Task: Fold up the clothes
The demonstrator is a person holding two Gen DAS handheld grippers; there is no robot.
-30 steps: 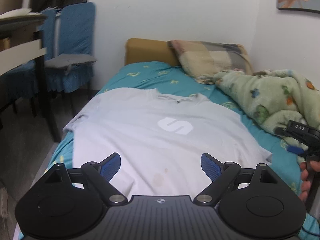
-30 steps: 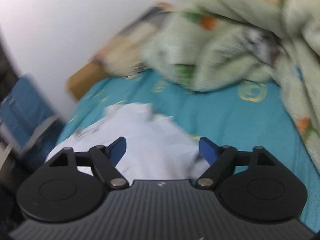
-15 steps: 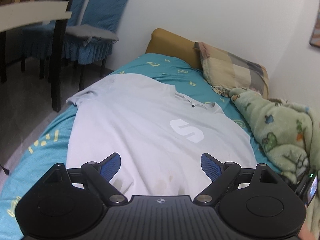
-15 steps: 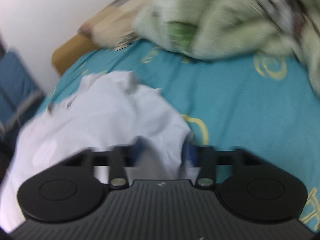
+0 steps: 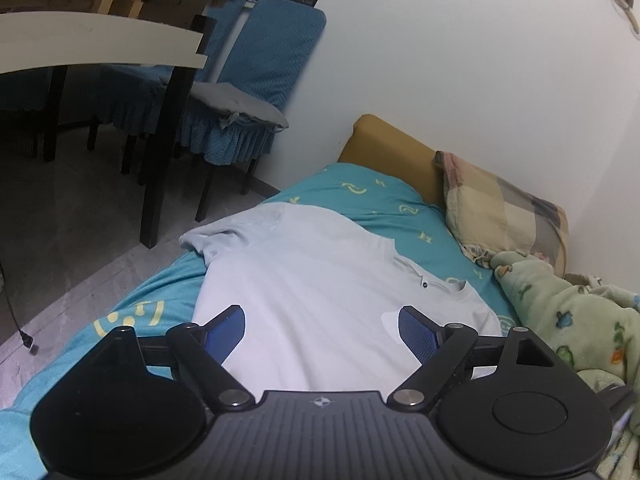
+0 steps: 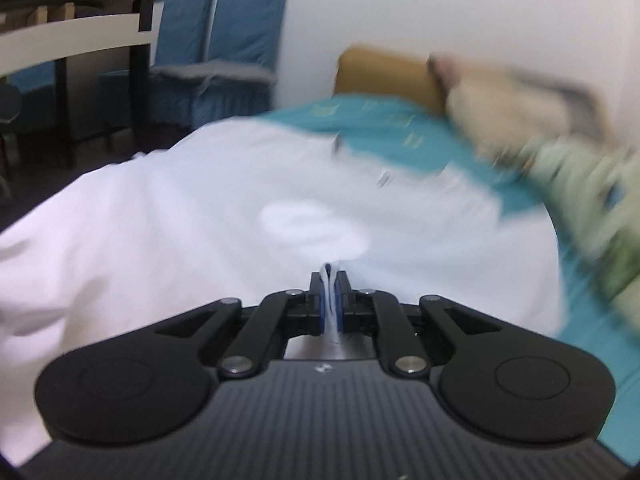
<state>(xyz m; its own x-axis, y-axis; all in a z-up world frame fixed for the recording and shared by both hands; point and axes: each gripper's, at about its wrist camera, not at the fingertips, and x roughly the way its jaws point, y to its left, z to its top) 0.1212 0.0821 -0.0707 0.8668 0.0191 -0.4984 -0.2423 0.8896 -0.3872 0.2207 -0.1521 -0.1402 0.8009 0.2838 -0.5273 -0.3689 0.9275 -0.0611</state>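
A white T-shirt (image 5: 312, 288) with a pale "S" print lies face up on the teal bed sheet (image 5: 360, 188). My left gripper (image 5: 320, 330) is open and empty, low over the shirt's lower left part, with its blue pads either side of the cloth. In the right wrist view, which is blurred, my right gripper (image 6: 330, 300) is shut on a pinch of the shirt (image 6: 200, 220), and a fold of white cloth stands up between its blue pads.
A green patterned blanket (image 5: 568, 320) is heaped on the bed's right side, with a plaid pillow (image 5: 500, 212) and a mustard headboard cushion (image 5: 388, 152) beyond. Blue-covered chairs (image 5: 248, 92) and a table (image 5: 100, 40) stand left of the bed on grey floor.
My right gripper went from open over the shirt's right edge to shut on the cloth, and its view swung left. My left gripper moved left and lower over the shirt, staying open.
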